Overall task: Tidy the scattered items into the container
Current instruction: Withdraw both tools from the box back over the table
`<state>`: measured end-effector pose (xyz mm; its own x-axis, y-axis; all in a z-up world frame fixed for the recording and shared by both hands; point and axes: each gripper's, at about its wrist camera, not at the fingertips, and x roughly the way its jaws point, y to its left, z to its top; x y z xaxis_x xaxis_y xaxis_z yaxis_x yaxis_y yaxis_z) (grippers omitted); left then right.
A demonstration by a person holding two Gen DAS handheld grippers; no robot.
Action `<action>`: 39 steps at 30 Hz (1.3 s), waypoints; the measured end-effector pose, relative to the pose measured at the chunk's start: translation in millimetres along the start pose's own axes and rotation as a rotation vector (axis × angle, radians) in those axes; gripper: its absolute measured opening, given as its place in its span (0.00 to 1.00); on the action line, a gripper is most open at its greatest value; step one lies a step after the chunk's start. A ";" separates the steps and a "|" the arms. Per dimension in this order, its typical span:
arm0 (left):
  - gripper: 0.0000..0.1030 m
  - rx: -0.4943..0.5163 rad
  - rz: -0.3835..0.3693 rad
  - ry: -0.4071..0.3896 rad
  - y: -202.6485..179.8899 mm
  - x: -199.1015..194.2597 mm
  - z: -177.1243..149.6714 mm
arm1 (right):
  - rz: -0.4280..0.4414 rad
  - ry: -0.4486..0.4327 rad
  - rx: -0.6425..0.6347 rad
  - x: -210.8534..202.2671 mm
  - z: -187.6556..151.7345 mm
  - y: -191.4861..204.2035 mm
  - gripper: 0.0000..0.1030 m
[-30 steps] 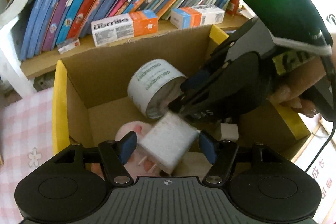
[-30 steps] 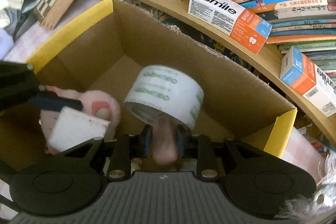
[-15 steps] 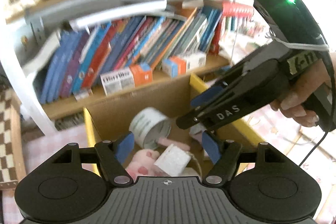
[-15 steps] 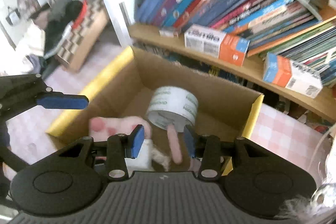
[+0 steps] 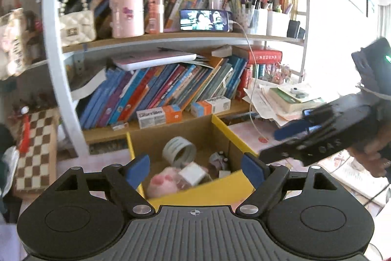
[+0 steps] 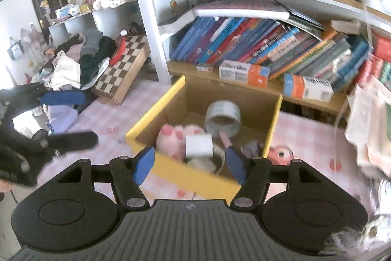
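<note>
A yellow-rimmed cardboard box [image 5: 221,126] [image 6: 156,111] stands on the pink checked cloth below the bookshelf. Inside lie a tape roll [image 5: 179,151] [image 6: 222,115], a pink plush toy [image 5: 162,181] [image 6: 174,138], a white block [image 5: 194,173] [image 6: 198,145] and small grey items [image 5: 217,159]. My left gripper [image 5: 195,168] is open and empty, above the box's near side. My right gripper [image 6: 190,160] is open and empty, also raised over the near rim. A pink tape dispenser [image 6: 281,153] lies on the cloth right of the box.
A bookshelf [image 5: 171,89] with leaning books and toothpaste boxes [image 6: 244,71] stands behind the box. A chessboard [image 6: 122,65] and a clothes pile [image 6: 80,60] lie left. Papers and books [image 5: 288,99] are stacked right.
Both grippers let go of their items inside the box, opened wide and pulled up and back away from it. The white block and the pink stick now lie in the box.
</note>
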<state>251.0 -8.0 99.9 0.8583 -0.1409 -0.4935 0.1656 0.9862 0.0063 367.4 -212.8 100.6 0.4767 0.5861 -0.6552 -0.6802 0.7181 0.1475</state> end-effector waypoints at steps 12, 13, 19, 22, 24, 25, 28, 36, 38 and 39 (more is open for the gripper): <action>0.86 -0.107 0.024 0.036 -9.6 -60.6 -67.8 | -0.078 0.085 0.107 -44.5 -106.3 43.5 0.64; 0.86 -0.115 0.024 0.047 -11.2 -62.5 -73.8 | -0.085 0.089 0.117 -45.8 -114.3 47.8 0.64; 0.87 -0.175 0.038 0.120 -20.9 -71.9 -111.4 | -0.109 0.103 0.164 -47.5 -154.4 75.6 0.65; 0.87 -0.215 0.071 0.121 -25.1 -80.4 -126.4 | -0.153 0.082 0.121 -48.8 -168.4 94.9 0.65; 0.87 -0.246 0.098 0.117 -27.4 -85.8 -133.6 | -0.182 0.058 0.082 -50.7 -176.5 107.5 0.65; 0.87 -0.255 0.111 0.111 -28.9 -88.1 -135.7 | -0.197 0.047 0.063 -51.7 -180.5 113.8 0.66; 0.87 -0.257 0.145 0.091 -38.0 -97.3 -143.7 | -0.221 0.018 0.031 -54.7 -190.0 128.2 0.68; 0.87 -0.191 0.213 0.070 -60.5 -115.0 -163.2 | -0.277 -0.052 0.026 -65.3 -213.5 153.0 0.79; 0.87 -0.186 0.211 0.086 -62.9 -115.5 -167.6 | -0.292 -0.056 0.043 -66.8 -217.5 153.9 0.80; 0.87 -0.182 0.209 0.096 -64.1 -115.4 -169.6 | -0.297 -0.055 0.055 -67.1 -218.8 153.5 0.80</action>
<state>59.0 -40.2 9.0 0.8134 0.0675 -0.5778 -0.1074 0.9936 -0.0350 109.2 -224.0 5.1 0.6807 0.3657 -0.6348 -0.4763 0.8793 -0.0041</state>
